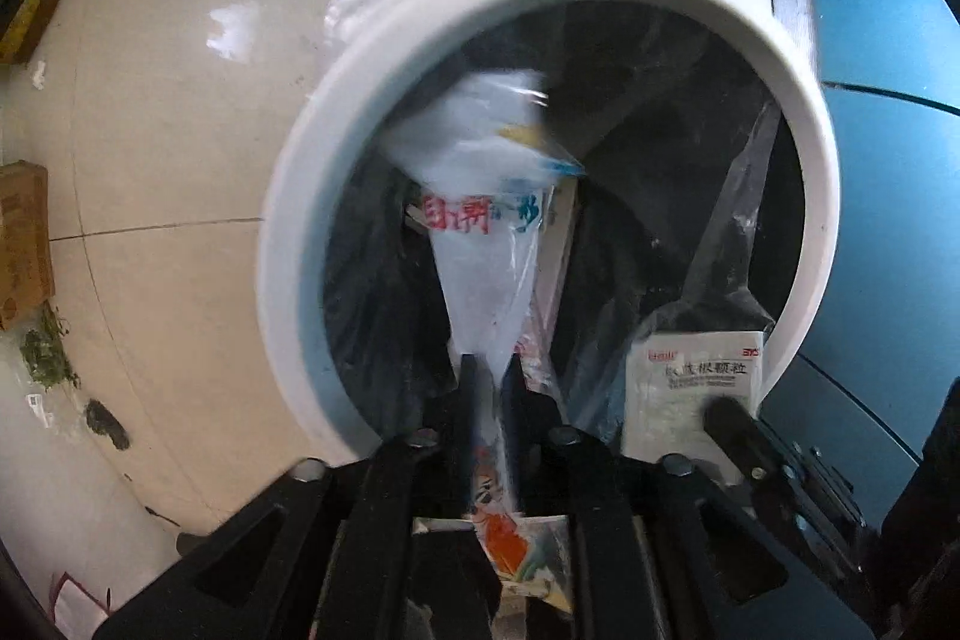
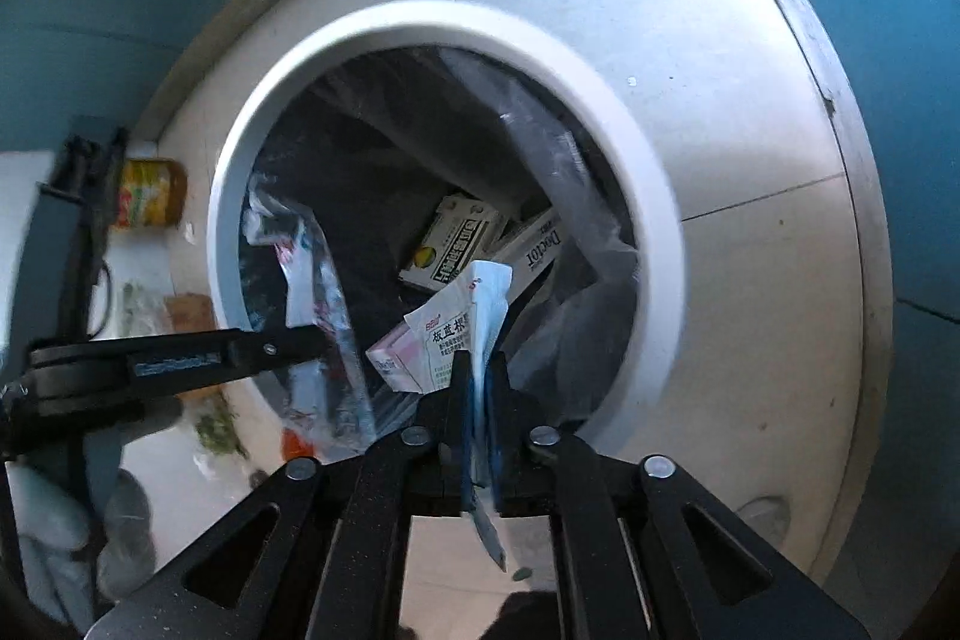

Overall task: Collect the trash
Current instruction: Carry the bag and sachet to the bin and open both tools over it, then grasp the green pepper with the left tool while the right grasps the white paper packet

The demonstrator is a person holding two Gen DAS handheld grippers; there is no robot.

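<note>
A white round trash bin [image 1: 336, 112] lined with a dark bag stands on the tiled floor; it also shows in the right wrist view [image 2: 654, 232]. My left gripper [image 1: 489, 370] is shut on a clear plastic wrapper [image 1: 480, 244] with red and blue print, held over the bin's mouth. My right gripper [image 2: 478, 364] is shut on a white medicine sachet [image 2: 462, 322] over the bin; the sachet also shows in the left wrist view [image 1: 690, 388]. The left gripper and wrapper [image 2: 324, 292] appear at the left of the right wrist view. Medicine boxes [image 2: 456, 244] lie inside the bin.
A blue wall [image 1: 888, 100] stands right behind the bin. Cardboard boxes [image 1: 24, 238], green scraps [image 1: 45, 346] and a dark bit [image 1: 108, 424] lie on the floor to the left. A yellow packet [image 2: 147, 193] lies near the wall.
</note>
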